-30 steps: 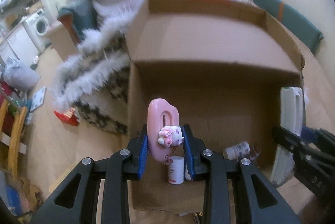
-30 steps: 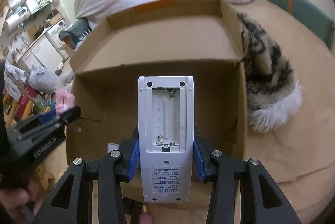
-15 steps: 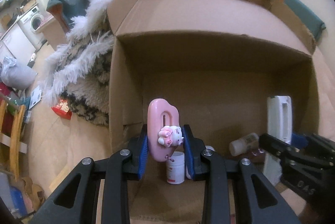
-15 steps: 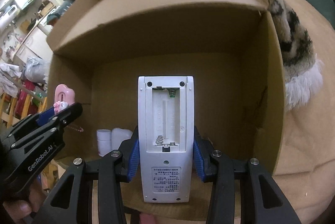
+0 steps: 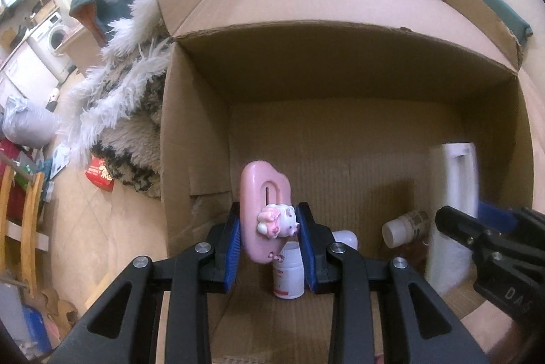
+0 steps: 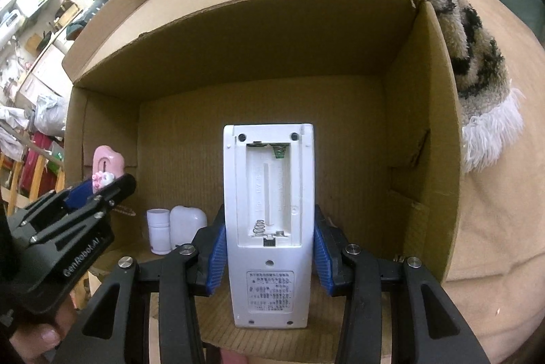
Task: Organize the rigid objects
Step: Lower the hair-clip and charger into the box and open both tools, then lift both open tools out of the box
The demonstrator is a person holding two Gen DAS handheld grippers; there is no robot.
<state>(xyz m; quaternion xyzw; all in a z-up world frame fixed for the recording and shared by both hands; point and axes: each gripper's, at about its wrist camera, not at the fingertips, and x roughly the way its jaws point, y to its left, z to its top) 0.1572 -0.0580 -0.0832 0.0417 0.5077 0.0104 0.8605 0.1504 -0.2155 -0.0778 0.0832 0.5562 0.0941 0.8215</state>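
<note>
Nearest the cameras, both tools are gripping something over the open cardboard box (image 5: 190,139). The left tool (image 5: 269,241) is clamping a pink cloud-shaped trinket (image 5: 264,193) with a little cartoon figure stuck on its front, blue pads pressing on both sides. The right tool (image 6: 269,248) is squeezing a white remote control (image 6: 269,221), back side up, battery cover missing so the springs are showing. Neither item is touching the box floor yet as far as I can tell; both are hanging inside the mouth of the box.

A bit further in, near the front left corner of the box floor, a small white pill bottle (image 6: 158,231) is standing upright with a rounded white container (image 6: 188,221) just beside it. Another white-capped bottle (image 5: 403,227) is lying on its side toward the middle. So I'd say a few things are already packed, these two are about to go in, and the letting go is what's left.

Past the box, a shaggy black-and-white throw (image 5: 129,112) is sitting against the left wall of the box, on the bed.

Compared with a second ago, both tools have dropped lower into the box, so the walls are filling far more of each view, and the grips look unchanged.
</note>
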